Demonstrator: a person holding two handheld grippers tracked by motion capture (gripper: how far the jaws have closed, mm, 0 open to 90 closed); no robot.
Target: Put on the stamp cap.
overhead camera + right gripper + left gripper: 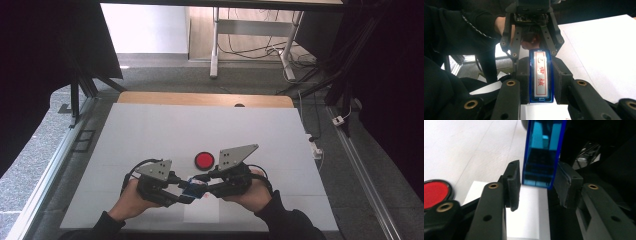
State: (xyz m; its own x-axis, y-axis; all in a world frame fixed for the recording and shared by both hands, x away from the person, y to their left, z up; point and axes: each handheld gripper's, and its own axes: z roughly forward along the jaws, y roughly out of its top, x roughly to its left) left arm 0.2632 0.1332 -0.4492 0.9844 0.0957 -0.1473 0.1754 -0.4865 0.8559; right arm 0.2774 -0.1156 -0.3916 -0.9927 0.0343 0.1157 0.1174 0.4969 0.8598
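Stamp (541, 77) label visible in right tongs (541, 82) view.

Daylight from the far floor lights the white table (150, 130) evenly; the sides are dark. Close to the jaws, the blue box (541, 152) glows, slightly blurred. Its label (540, 75) shows glare.

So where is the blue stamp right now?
The blue stamp sits low in the middle of the high view, clamped in the right gripper, with the left gripper's open jaws around its other end, just below the red button.
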